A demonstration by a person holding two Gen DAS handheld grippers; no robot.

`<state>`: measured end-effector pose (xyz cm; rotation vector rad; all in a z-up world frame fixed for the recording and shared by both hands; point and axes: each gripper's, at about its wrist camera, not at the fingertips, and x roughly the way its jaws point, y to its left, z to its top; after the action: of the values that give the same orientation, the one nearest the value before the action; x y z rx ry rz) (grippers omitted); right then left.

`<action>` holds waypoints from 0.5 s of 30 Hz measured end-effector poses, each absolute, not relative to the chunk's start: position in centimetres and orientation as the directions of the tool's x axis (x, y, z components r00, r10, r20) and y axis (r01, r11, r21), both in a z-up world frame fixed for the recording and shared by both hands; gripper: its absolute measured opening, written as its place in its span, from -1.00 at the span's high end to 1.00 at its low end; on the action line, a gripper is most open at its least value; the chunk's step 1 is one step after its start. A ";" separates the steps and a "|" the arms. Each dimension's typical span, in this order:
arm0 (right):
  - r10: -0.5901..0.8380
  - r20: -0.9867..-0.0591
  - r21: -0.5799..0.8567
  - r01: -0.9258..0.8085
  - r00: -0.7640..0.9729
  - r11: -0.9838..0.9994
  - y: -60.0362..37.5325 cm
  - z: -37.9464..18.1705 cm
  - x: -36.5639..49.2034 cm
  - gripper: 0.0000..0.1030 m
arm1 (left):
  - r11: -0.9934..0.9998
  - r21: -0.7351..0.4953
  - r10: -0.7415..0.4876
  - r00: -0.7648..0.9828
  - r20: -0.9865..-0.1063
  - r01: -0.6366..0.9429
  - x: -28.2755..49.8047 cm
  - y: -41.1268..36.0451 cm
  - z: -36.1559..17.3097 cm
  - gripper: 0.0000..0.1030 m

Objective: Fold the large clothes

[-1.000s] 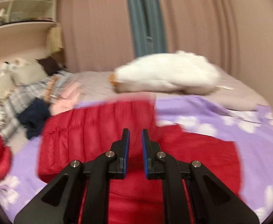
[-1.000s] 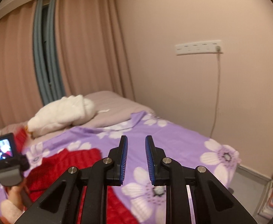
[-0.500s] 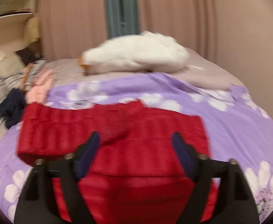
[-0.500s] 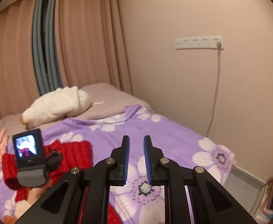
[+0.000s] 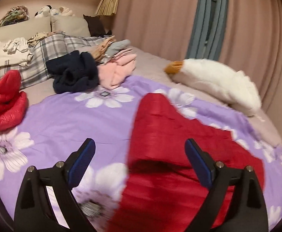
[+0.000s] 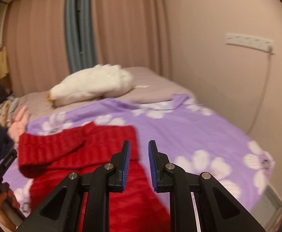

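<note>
A red quilted jacket (image 5: 179, 154) lies flat on the purple flowered bedspread (image 5: 67, 119), with one sleeve folded across its upper part (image 6: 63, 147). My left gripper (image 5: 140, 160) is wide open and empty, hovering over the jacket's left edge. My right gripper (image 6: 139, 164) has its jaws a narrow gap apart with nothing between them, above the jacket's right edge. The left gripper's body and the hand holding it show at the lower left of the right wrist view (image 6: 0, 176).
A white plush duck (image 5: 218, 83) lies at the far side of the bed. A pile of dark blue (image 5: 75, 73), pink and plaid clothes sits by the pillows, and another red garment (image 5: 3, 100) lies at the left. A wall with a power strip (image 6: 249, 41) is on the right.
My left gripper opened wide, let go of the red sleeve and swung left toward the clothes pile. The sleeve now rests folded across the jacket. My right gripper moved left over the jacket.
</note>
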<state>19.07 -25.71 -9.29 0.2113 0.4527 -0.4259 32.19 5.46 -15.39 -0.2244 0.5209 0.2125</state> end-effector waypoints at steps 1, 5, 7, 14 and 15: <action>-0.315 -0.471 0.117 0.413 0.824 0.903 -25.4 -9.6 20.2 0.52 | 0.955 -0.154 0.141 0.841 -0.523 -0.255 32.4 6.0 -15.8 -0.81; -0.212 -0.505 0.153 0.329 0.836 0.932 -24.8 -10.8 25.7 -0.38 | 0.945 -0.149 0.164 0.818 -0.551 -0.290 33.0 8.6 -18.2 -0.80; -0.177 -0.546 0.182 0.322 0.819 0.929 -25.1 -11.9 29.4 -0.38 | 0.944 -0.144 0.169 0.809 -0.563 -0.298 33.5 9.5 -19.2 -0.76; 0.055 -0.663 0.309 0.207 0.747 0.928 -24.3 -16.3 41.5 -0.38 | 0.946 -0.127 0.169 0.787 -0.594 -0.299 35.8 10.3 -21.9 -0.66; 0.072 -0.682 0.303 0.192 0.728 0.933 -23.6 -17.2 43.2 -0.38 | 0.946 -0.136 0.158 0.786 -0.598 -0.294 36.0 10.4 -22.1 -0.64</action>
<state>43.18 -23.61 -17.17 0.3701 0.7570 -0.0682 36.04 10.37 -22.13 -0.2275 0.6217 0.2458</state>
